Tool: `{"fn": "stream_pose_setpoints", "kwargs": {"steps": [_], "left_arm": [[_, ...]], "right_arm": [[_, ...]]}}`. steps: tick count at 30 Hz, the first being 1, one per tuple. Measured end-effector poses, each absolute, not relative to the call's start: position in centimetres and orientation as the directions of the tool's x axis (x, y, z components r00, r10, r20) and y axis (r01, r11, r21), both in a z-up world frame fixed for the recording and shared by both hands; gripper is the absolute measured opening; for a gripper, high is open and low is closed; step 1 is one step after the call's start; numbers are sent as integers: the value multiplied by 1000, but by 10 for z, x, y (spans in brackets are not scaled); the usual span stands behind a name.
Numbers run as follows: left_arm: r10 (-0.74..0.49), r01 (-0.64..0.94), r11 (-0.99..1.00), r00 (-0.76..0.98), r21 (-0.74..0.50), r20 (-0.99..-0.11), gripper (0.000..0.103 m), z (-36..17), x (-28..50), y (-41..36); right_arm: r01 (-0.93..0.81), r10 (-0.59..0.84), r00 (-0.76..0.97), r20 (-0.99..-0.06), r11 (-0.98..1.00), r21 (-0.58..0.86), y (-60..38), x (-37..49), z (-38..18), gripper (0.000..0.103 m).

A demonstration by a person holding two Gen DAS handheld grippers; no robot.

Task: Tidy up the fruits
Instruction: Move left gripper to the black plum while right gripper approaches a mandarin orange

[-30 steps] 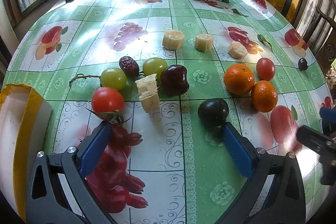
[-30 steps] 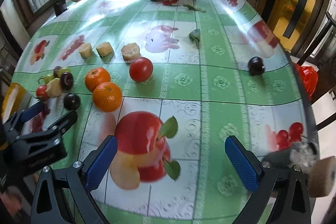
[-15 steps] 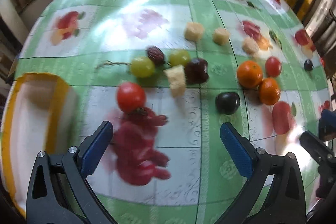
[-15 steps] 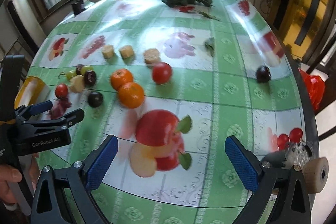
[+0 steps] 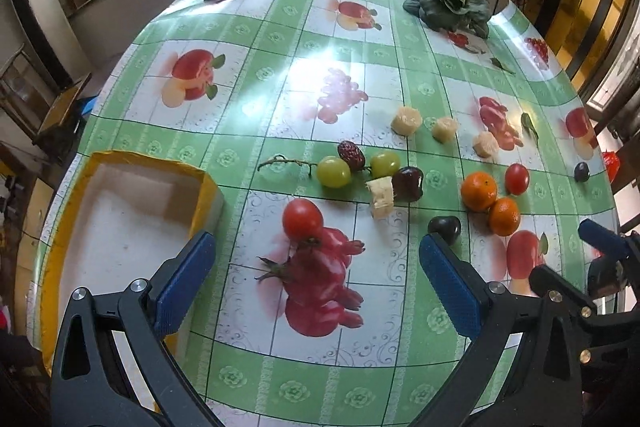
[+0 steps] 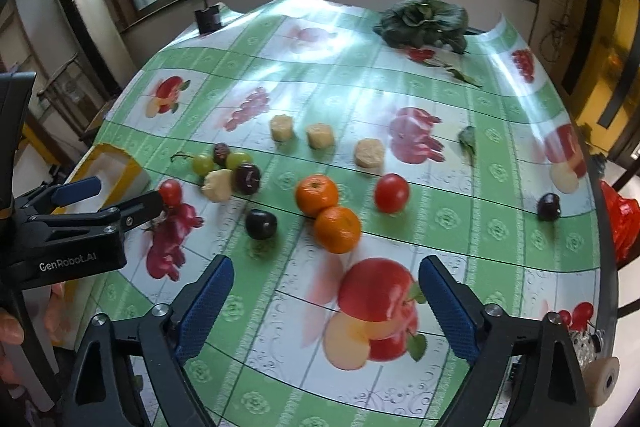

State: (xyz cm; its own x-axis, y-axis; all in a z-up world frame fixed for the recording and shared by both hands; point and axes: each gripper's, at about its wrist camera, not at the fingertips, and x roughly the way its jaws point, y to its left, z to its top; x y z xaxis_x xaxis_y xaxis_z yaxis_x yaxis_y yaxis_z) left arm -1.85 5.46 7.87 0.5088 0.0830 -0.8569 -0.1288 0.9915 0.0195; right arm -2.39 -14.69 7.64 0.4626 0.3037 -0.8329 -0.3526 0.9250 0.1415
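Fruit's scattered beyond both sets of wide-open, empty jaws: round red tomato [image 5: 302,218] just ahead of the left gripper [image 5: 316,277], yellow-rimmed white tray [image 5: 140,163] beside its left jaw, probably first pick; right gripper [image 6: 324,299] faces two oranges [image 6: 327,213].

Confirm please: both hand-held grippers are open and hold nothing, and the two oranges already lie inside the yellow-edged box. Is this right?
Not quite. The two oranges lie on the tablecloth, touching each other, far from the yellow-edged box, as the left wrist view shows. The rest holds: the left hand-held gripper and the right hand-held gripper are open and hold nothing.
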Motion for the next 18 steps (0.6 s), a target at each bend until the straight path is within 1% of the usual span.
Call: {"fn": "stream_pose_setpoints", "kwargs": {"steps": [9,11,18], "left_arm": [[68,-120,993,495,9,-866,103,77,-16,51],[63,-117,993,492,6,-868,103,77,-16,50],[63,-112,994,487,10,-871,103,73,-15,46]], "right_arm": [[-400,309,472,-825,910,112,-136,-27,81,88],[-407,314,474,-822,907,112,-135,-28,82,85],[-421,328,460,-825,899,123,-134,-28,77,81]]}}
